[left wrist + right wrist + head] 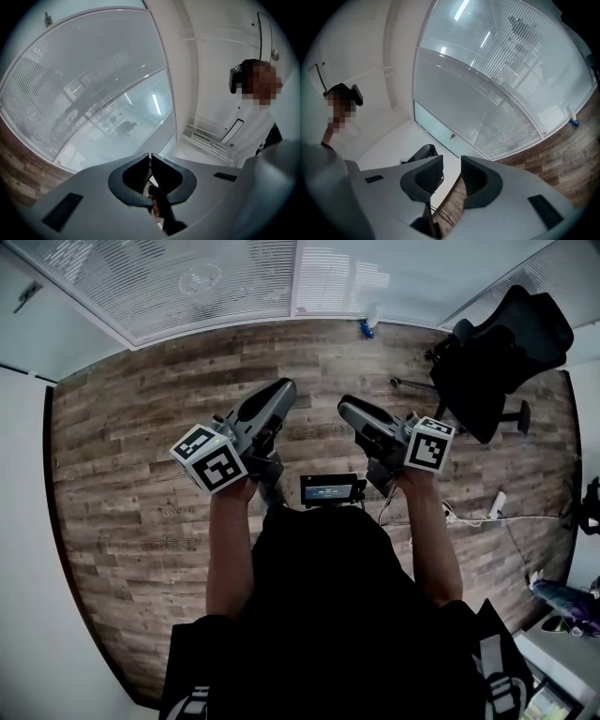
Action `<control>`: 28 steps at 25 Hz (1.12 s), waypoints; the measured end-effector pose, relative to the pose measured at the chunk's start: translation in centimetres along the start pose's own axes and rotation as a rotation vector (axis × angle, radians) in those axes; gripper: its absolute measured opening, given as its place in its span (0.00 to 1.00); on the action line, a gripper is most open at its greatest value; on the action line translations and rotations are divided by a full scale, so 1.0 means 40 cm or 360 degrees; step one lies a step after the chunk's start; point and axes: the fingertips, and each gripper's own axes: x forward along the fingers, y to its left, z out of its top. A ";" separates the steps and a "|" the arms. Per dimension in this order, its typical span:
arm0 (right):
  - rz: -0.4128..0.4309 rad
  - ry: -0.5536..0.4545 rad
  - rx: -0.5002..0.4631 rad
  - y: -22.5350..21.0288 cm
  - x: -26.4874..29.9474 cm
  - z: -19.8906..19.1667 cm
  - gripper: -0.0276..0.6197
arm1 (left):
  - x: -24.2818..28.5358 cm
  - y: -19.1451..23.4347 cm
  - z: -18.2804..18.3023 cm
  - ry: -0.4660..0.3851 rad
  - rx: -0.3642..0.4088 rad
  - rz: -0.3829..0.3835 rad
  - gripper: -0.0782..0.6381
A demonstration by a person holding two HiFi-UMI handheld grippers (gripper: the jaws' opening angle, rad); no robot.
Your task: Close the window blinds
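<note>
Nothing legible on blinds [187,282]. Glowing line on small screen [330,490], too small to read. No readable brands, numbers or signs.

1. Floor [141,474]: wood-look planks, brown-grey, grain visible, matt.
2. Window blinds [169,282], upper left of the frame: thin pale slats, smooth, faint sheen. I cannot tell the material.
3. My left gripper [150,157] and right gripper [452,164]: pale grey plastic shells, smooth, matt.
4. Pads [472,180] on my right gripper: dark, finely ribbed, dull.
5. Office chair [497,352], upper right: black, matt, cloth-like.
6. My top [328,615]: black cloth, matt.
</note>
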 end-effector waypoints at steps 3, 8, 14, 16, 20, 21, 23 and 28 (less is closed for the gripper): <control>0.0027 -0.0021 0.0043 -0.030 -0.081 0.016 0.24 | 0.047 -0.043 -0.044 0.0034 0.0030 0.0038 0.13; 0.0109 -0.0016 0.0075 -0.057 -0.166 0.030 0.23 | 0.090 -0.094 -0.109 0.0070 0.0077 0.0133 0.13; 0.0246 0.0031 0.0096 -0.061 -0.208 0.017 0.23 | 0.096 -0.138 -0.169 0.0082 0.0130 0.0283 0.13; 0.0282 0.0050 0.0134 -0.065 -0.217 -0.003 0.23 | 0.088 -0.147 -0.189 0.0090 0.0134 0.0334 0.13; 0.0314 0.0045 0.0195 -0.075 -0.240 -0.026 0.21 | 0.083 -0.167 -0.214 0.0125 0.0157 0.0386 0.13; 0.0319 0.0038 0.0206 -0.074 -0.242 -0.029 0.21 | 0.081 -0.171 -0.213 0.0130 0.0165 0.0390 0.13; 0.0331 0.0025 0.0202 -0.065 -0.238 -0.029 0.20 | 0.079 -0.175 -0.207 0.0136 0.0179 0.0386 0.13; 0.0336 0.0013 0.0152 -0.041 -0.225 -0.015 0.18 | 0.097 -0.174 -0.192 0.0139 0.0191 0.0340 0.13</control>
